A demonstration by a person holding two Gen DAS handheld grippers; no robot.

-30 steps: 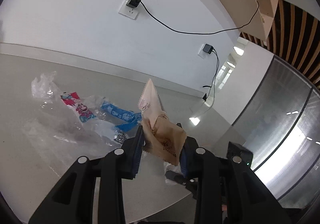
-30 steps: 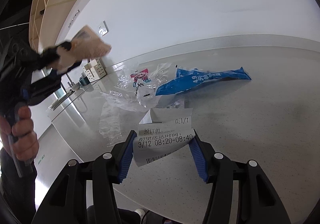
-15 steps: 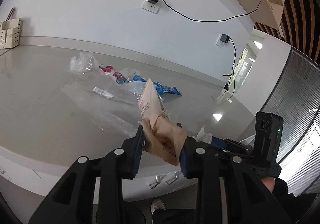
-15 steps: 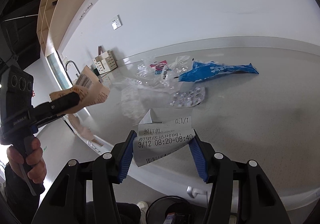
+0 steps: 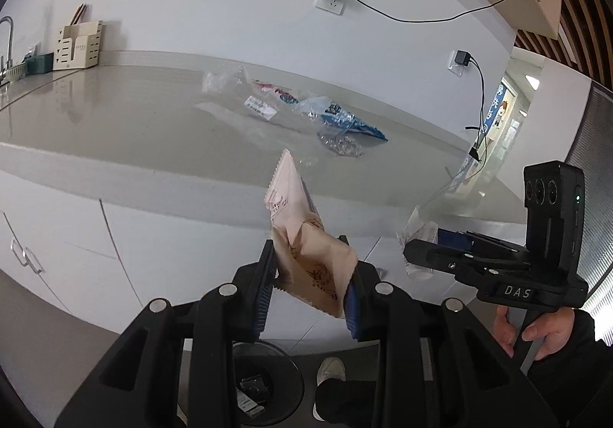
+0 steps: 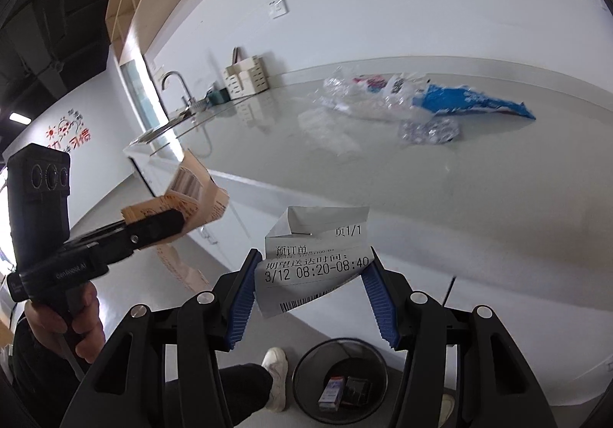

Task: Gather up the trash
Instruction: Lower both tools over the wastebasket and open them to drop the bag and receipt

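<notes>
Both grippers have pulled back off the bench [image 5: 115,129] since a second ago and now hang past its front edge, above the mesh bin [image 6: 341,378] on the floor. The left gripper [image 5: 310,275] is clamped on a tan paper wrapper [image 5: 306,255] that sticks up between its fingers. The right gripper [image 6: 312,294] pinches a white printed receipt [image 6: 314,259]. A blue wrapper [image 6: 471,102] and clear plastic [image 6: 364,98] lie on the bench, well apart from both.

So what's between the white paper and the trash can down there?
Nothing but air and floor: in the right wrist view, the receipt in the right gripper hangs above the wire bin, with a shoe beside it.
</notes>
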